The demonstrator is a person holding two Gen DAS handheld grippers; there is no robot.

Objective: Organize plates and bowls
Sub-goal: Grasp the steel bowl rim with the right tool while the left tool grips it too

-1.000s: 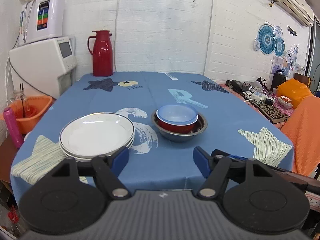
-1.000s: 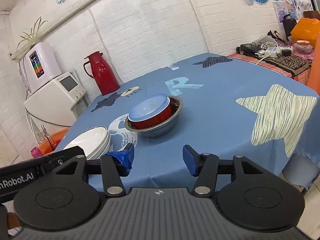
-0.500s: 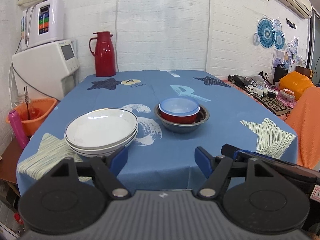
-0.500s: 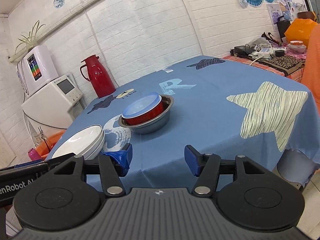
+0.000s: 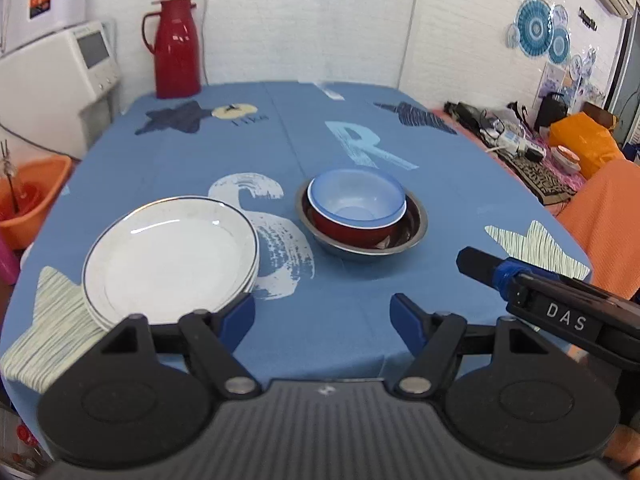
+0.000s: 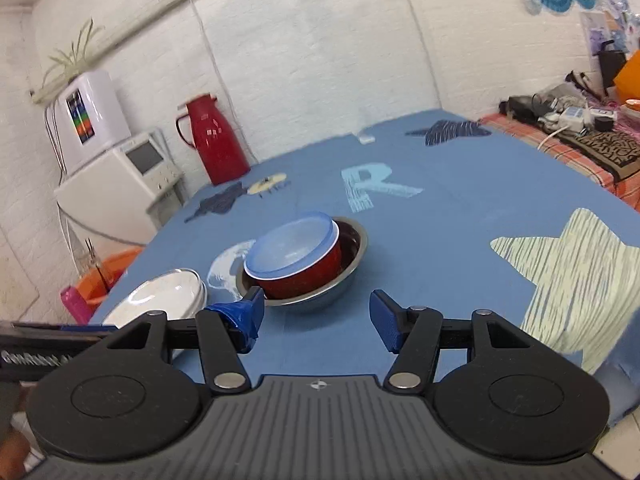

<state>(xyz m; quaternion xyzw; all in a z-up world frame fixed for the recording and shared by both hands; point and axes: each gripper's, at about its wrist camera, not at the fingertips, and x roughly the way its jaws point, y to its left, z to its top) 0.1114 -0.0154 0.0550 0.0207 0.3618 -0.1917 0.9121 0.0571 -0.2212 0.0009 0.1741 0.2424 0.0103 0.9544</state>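
Note:
A stack of white plates (image 5: 170, 254) sits near the table's front left edge; it appears again as the white plates (image 6: 162, 298) in the right wrist view. Right of it, a blue bowl (image 5: 356, 200) rests in a red bowl (image 5: 352, 228), both nested in a steel bowl (image 5: 404, 236). The right wrist view shows the same blue bowl (image 6: 292, 248), red bowl (image 6: 304, 276) and steel bowl (image 6: 344, 270). My left gripper (image 5: 322, 326) is open and empty, just short of the plates. My right gripper (image 6: 316, 322) is open and empty, close in front of the steel bowl.
A blue tablecloth (image 5: 460, 184) with stars and letters covers the table. A red thermos (image 5: 174, 48) stands at the far edge, beside a white appliance (image 5: 52, 84). An orange basin (image 5: 30, 196) sits off the left side; a cluttered shelf (image 5: 532, 152) lies to the right.
Both grippers have moved forward and higher over the table, so plates and bowls look closer. Both stay open. The dishes have not moved.

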